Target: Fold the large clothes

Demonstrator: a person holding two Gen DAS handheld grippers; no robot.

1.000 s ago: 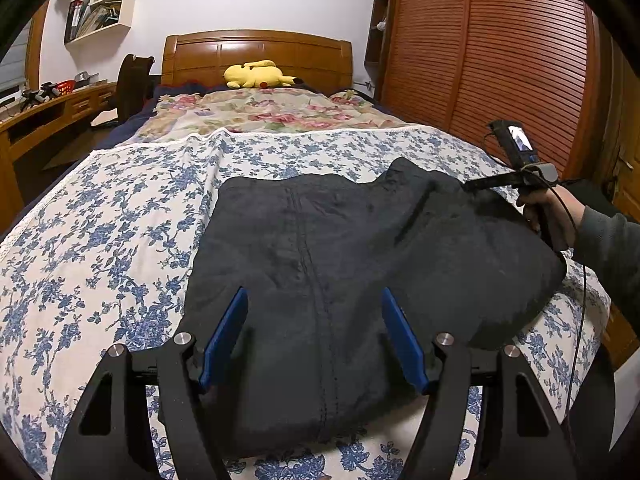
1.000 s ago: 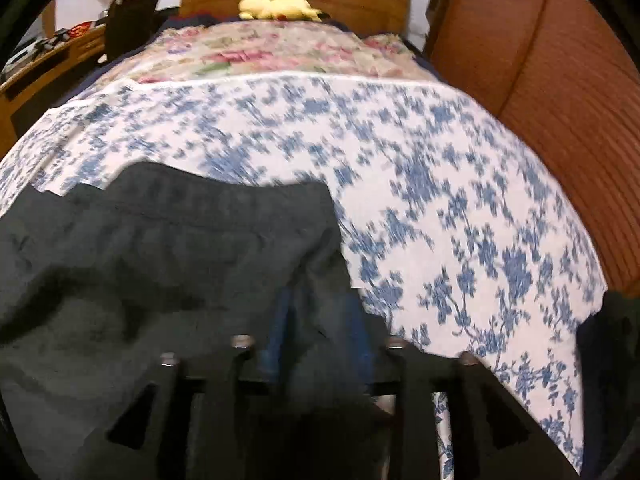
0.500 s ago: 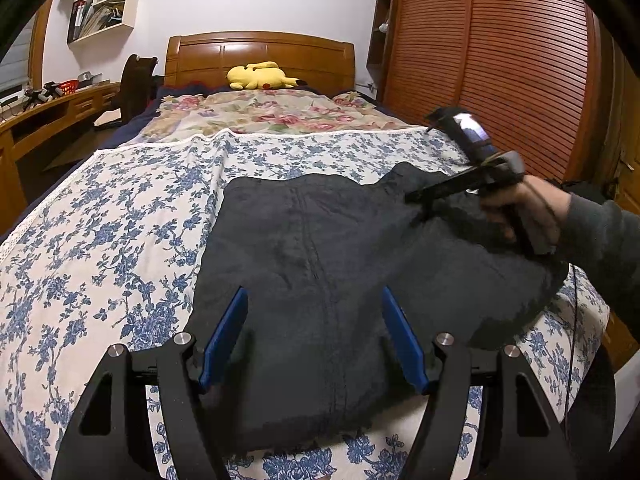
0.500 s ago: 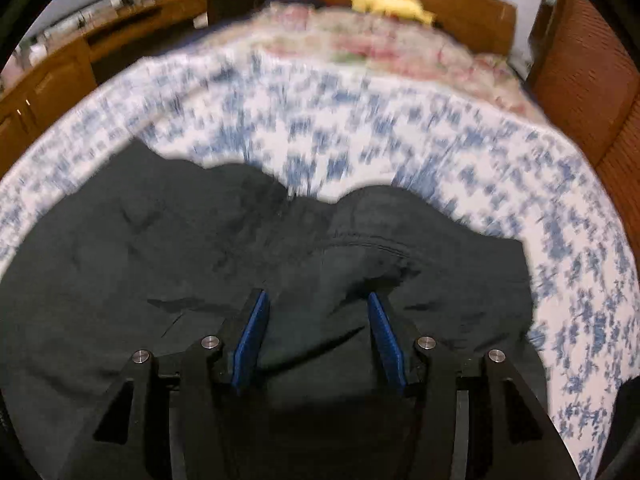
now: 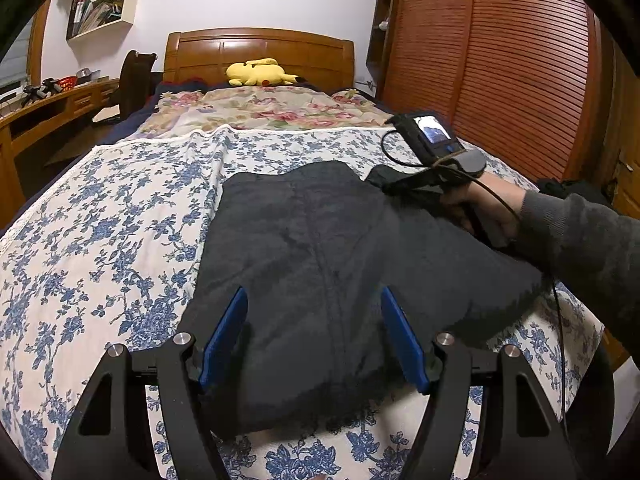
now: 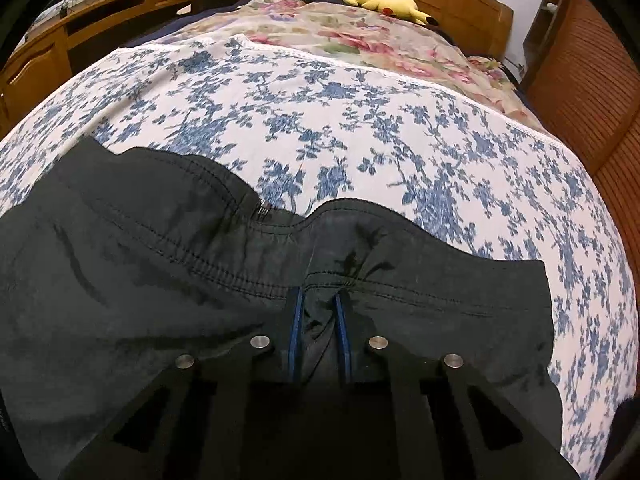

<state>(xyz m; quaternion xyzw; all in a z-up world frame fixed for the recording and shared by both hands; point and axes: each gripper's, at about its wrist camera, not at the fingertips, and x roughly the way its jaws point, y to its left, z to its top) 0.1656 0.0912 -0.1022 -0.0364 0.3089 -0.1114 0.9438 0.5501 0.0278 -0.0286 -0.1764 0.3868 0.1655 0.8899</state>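
A large black garment (image 5: 340, 264) lies folded on the blue-flowered bedspread (image 5: 120, 216). My left gripper (image 5: 314, 300) is open, its blue pads either side of the garment's near part, holding nothing. My right gripper (image 6: 318, 300) is shut on a pinch of the garment's stitched hem (image 6: 224, 268), near its far edge. In the left wrist view the right gripper (image 5: 390, 188) sits at the garment's far right corner, held by a hand in a grey sleeve.
A yellow plush toy (image 5: 256, 73) lies by the wooden headboard (image 5: 260, 52). A rose-patterned cover (image 5: 260, 108) lies beyond the bedspread. A wooden wardrobe (image 5: 500, 64) stands on the right, a desk (image 5: 48, 108) and chair on the left.
The right gripper was shut, opened over the garment's far right part, and has now closed on its hem. The left gripper has stayed open in place.
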